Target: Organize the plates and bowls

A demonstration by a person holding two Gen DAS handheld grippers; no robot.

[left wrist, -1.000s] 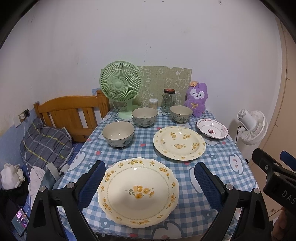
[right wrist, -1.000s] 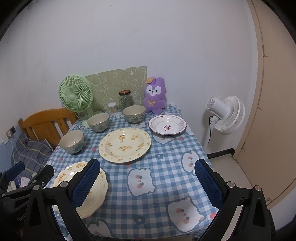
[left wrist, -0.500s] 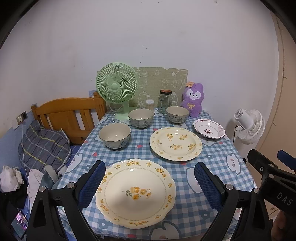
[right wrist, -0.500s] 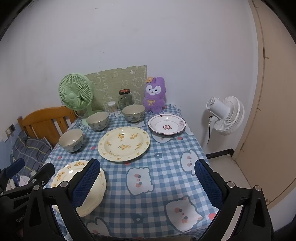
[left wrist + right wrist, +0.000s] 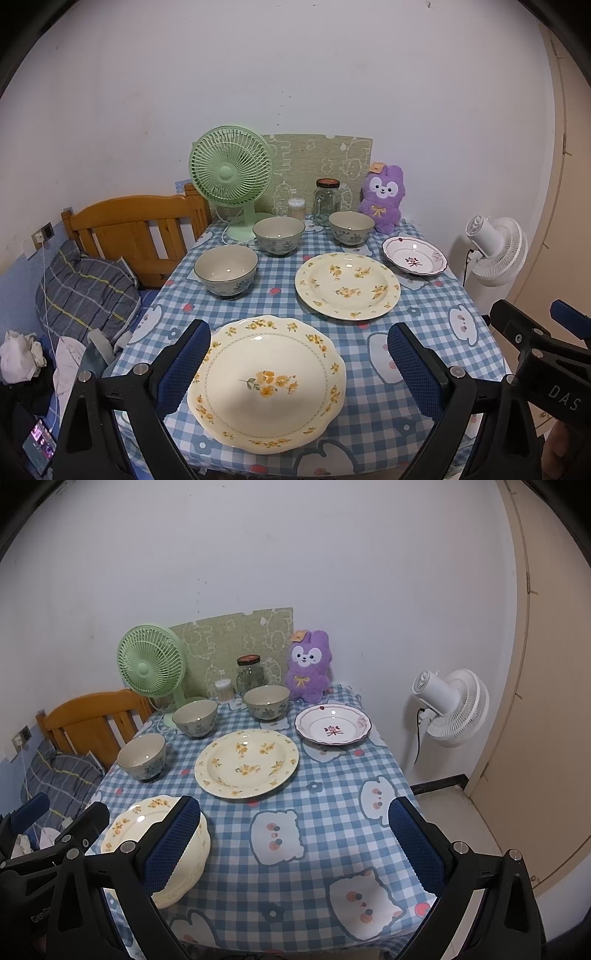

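On the blue checked tablecloth (image 5: 284, 295) a scalloped cream plate (image 5: 266, 379) with yellow flowers lies nearest me, framed by my open left gripper (image 5: 297, 365), which hovers short of it. Behind it sit a round yellow-flowered plate (image 5: 347, 285), a small white plate (image 5: 413, 255) with a red motif, and three grey-green bowls (image 5: 226, 270) (image 5: 279, 235) (image 5: 351, 228). My right gripper (image 5: 295, 843) is open above bare cloth at the front right, empty. From the right wrist view the scalloped plate (image 5: 142, 821) is at the lower left, the round plate (image 5: 246, 762) in the middle.
A green desk fan (image 5: 232, 177), glass jar (image 5: 327, 202), toothpick pot (image 5: 296, 207) and purple plush rabbit (image 5: 383, 197) line the back edge by the wall. A wooden bed frame (image 5: 133, 225) with bedding stands left; a white floor fan (image 5: 448, 707) stands right.
Both grippers have drawn back slightly from the table, so the dishes look a little smaller and farther. Nothing on the table has moved, and both pairs of fingers stay apart.
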